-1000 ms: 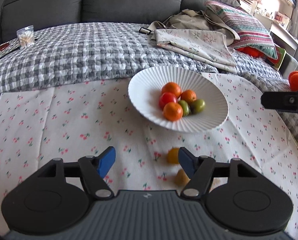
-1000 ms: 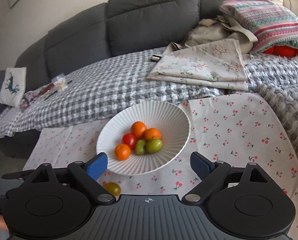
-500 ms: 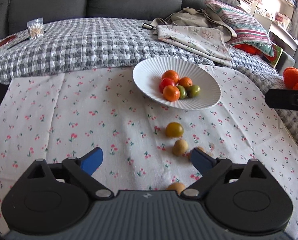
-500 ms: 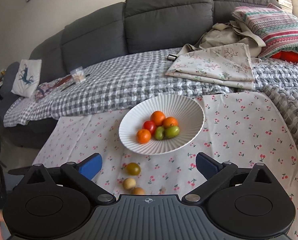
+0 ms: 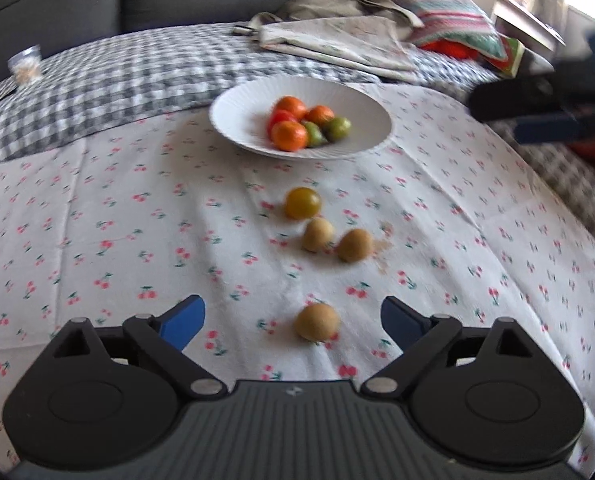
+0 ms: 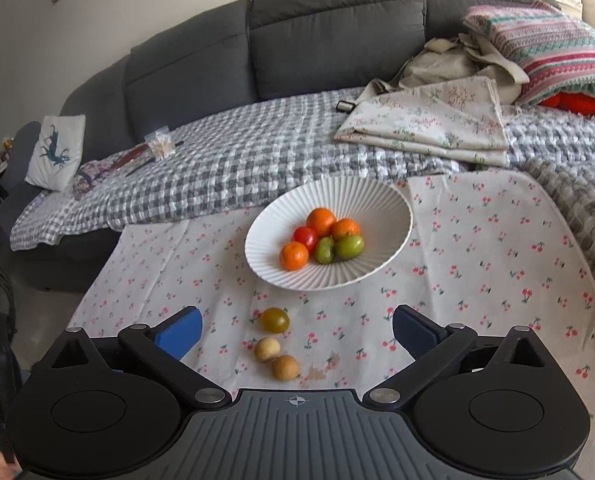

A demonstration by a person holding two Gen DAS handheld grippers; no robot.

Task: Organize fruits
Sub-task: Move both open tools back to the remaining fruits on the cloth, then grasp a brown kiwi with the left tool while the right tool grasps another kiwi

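Observation:
A white ribbed bowl (image 5: 233, 120) (image 6: 377, 200) on the cherry-print cloth holds oranges (image 6: 320, 220), a red tomato and green fruits. Loose on the cloth lie a yellow-green tomato (image 5: 302, 203) (image 6: 275, 320) and two tan round fruits (image 5: 317, 234) (image 5: 354, 244). A third tan fruit (image 5: 317, 322) sits between the blue pads of my left gripper (image 5: 293, 316). Its jaws are closing but stand wide, and the pads do not touch the fruit. My right gripper (image 6: 297, 326) is open and empty above the loose fruits, nearer than the bowl.
A grey sofa (image 6: 337, 20) runs along the back under a grey checked blanket (image 6: 237, 160). On it lie folded floral fabric (image 6: 429, 124), a striped cushion (image 6: 545, 40) and a small clear packet (image 6: 159, 146). The cloth's edge drops off at the left (image 6: 105, 264).
Both wrist views have pulled back from the bowl, bringing the loose fruits into sight. Both pairs of jaws stand wider than a second ago. A tan fruit now lies between the left pads.

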